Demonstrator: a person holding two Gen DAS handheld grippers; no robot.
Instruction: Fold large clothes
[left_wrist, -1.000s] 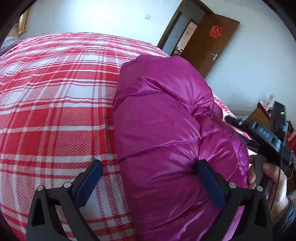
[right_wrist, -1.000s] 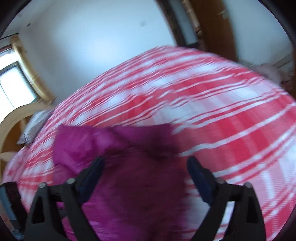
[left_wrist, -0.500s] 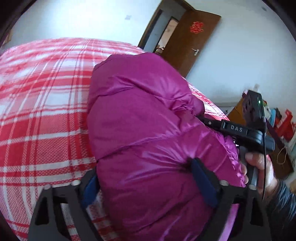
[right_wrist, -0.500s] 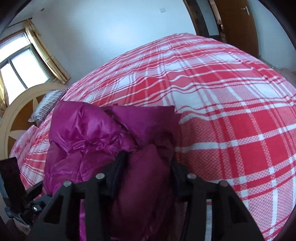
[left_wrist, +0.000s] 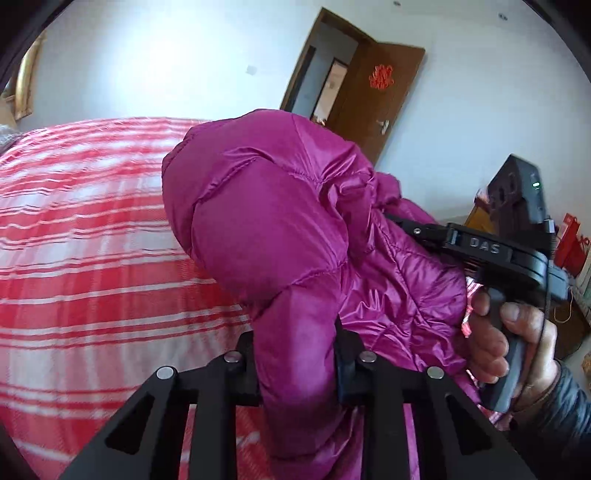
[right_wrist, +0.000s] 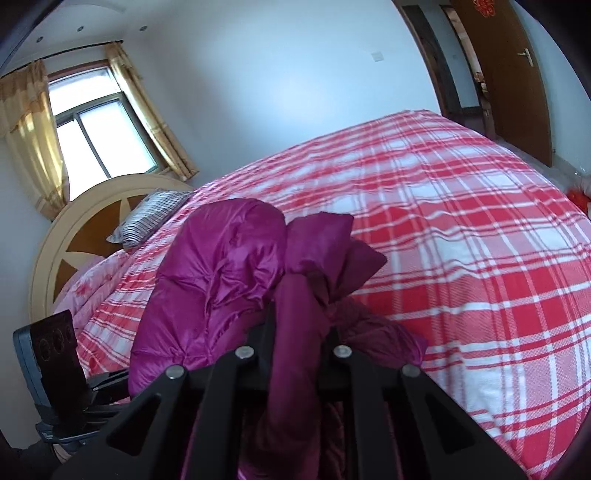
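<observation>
A puffy magenta down jacket (left_wrist: 266, 221) lies bunched near the edge of a bed with a red and white plaid sheet (left_wrist: 81, 229). My left gripper (left_wrist: 295, 354) has its jaws closing, and its pads pinch a thick fold of the jacket's near edge. In the right wrist view the same jacket (right_wrist: 221, 273) rises as a lifted heap. There my right gripper (right_wrist: 297, 339) is also closing, clamped on a narrow roll of the fabric. The right gripper's body (left_wrist: 491, 251) and the hand holding it show at the right of the left wrist view.
The plaid bed (right_wrist: 461, 240) stretches wide to the right of the jacket. A striped pillow (right_wrist: 147, 218) and round headboard (right_wrist: 66, 236) stand at the far left under a curtained window. A brown door (left_wrist: 373, 99) stands open behind the bed; cluttered furniture sits at the far right.
Both grippers went from wide open astride the jacket to pinching folds of it. Both have risen, and the jacket's near edge now lifts off the sheet.
</observation>
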